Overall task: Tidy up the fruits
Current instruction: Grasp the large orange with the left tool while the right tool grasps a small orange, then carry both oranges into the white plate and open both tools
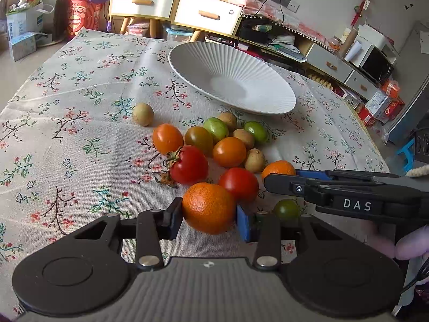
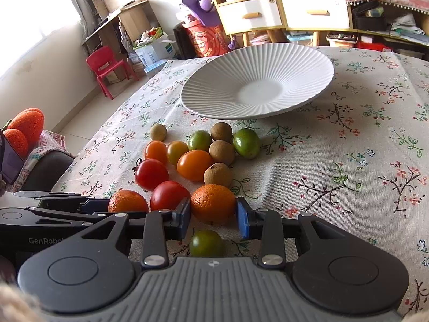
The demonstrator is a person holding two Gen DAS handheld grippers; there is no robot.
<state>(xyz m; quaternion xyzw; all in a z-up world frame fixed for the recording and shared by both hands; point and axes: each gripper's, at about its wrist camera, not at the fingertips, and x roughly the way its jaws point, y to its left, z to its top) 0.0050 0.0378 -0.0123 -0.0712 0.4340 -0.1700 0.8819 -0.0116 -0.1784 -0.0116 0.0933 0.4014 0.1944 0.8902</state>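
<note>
Orange-skinned mandarins sit amid the fruit pile on the cloth before the white plate: left gripper clamps one mandarin, right gripper brackets another, contact unclear. Light, soft fruit likely bruises; squeeze gently across the middle.

Left gripper low over the counter, pointing far, jaws closed on a mandarin, blue pads touching both its sides. Right gripper just right of it, also low and pointing far, jaws around a second mandarin; pads at its sides, full contact unclear. In the left wrist view the right gripper's fingers reach in from the right, purple-gloved hand behind them. The two grippers sit side by side, close.
</note>
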